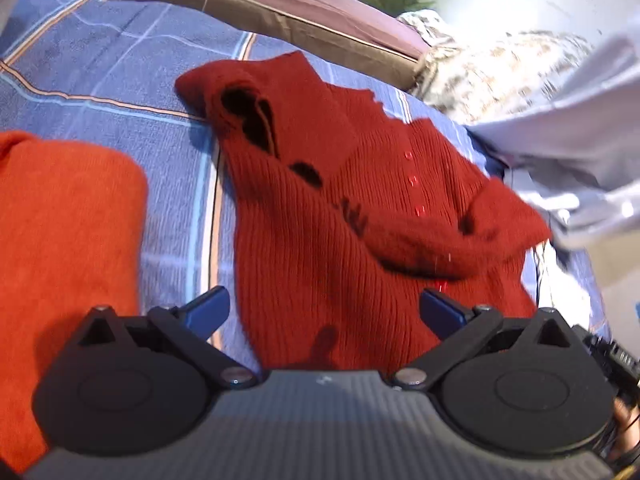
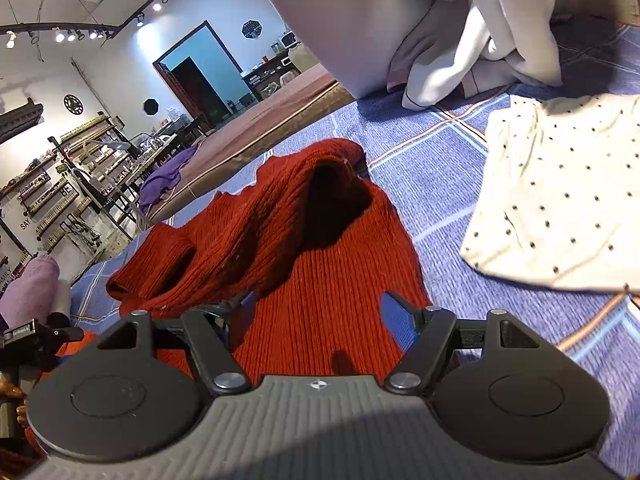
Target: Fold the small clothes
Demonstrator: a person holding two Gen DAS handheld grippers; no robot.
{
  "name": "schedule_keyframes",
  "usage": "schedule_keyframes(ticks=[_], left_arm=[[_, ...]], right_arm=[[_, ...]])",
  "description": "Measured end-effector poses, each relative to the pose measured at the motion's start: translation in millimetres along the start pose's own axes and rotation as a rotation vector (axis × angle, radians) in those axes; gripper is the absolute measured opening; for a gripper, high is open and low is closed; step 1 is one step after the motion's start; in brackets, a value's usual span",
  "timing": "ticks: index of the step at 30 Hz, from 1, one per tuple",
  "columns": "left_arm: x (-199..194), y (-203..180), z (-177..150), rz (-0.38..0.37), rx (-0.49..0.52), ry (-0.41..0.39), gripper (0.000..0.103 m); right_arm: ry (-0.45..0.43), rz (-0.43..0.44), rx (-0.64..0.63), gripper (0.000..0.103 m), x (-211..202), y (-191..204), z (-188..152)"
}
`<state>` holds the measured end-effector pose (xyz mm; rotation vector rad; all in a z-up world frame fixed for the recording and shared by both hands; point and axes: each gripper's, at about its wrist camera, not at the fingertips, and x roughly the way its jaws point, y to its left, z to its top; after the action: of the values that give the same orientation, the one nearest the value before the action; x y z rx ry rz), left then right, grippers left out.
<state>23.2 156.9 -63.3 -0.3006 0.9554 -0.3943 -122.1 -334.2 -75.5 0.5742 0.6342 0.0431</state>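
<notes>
A dark red ribbed knit cardigan (image 1: 320,216) with small red buttons lies crumpled on the blue checked bedsheet (image 1: 100,64). My left gripper (image 1: 324,312) is open, its blue fingertips spread just above the cardigan's near edge. In the right wrist view the same cardigan (image 2: 320,280) lies rumpled, one part humped up. My right gripper (image 2: 316,312) is open over its near hem; the left fingertip is partly hidden under a fold of the knit.
A folded orange knit (image 1: 60,240) lies at the left. A white dotted garment (image 2: 560,192) lies at the right. Pale grey and white clothes (image 2: 460,52) are heaped behind. A brown-edged mattress (image 1: 280,12) borders the sheet at the back.
</notes>
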Motion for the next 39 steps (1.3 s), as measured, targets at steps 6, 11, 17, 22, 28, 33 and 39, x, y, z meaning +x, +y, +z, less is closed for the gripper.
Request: schedule_keyframes(ticks=[6, 11, 17, 22, 28, 33, 39], left_arm=[[-6, -4, -47, 0.003, 0.168, 0.033, 0.103], [5, -18, -62, -0.021, 0.237, 0.065, 0.103], [24, -7, -77, -0.135, 0.074, 0.112, 0.097], [24, -3, -83, -0.134, 0.059, 0.079, 0.039], [7, -10, -69, -0.175, 0.023, -0.002, 0.017], [-57, -12, -44, -0.181, 0.038, -0.115, 0.017], [-80, 7, -52, -0.104, 0.076, -0.024, 0.017]], right_arm=[[0.022, -0.040, 0.112, 0.103, -20, -26, -31], [0.003, -0.025, 0.187, 0.103, -29, -45, -46], [-0.002, -0.039, 0.195, 0.101, -19, -51, -51], [0.043, 0.008, 0.190, 0.054, -2, -48, -57], [0.029, 0.133, 0.267, 0.022, 2, -29, -66], [-0.091, 0.319, 0.433, 0.011, -36, -14, -47], [-0.116, 0.339, 0.394, 0.001, -86, -2, -23]])
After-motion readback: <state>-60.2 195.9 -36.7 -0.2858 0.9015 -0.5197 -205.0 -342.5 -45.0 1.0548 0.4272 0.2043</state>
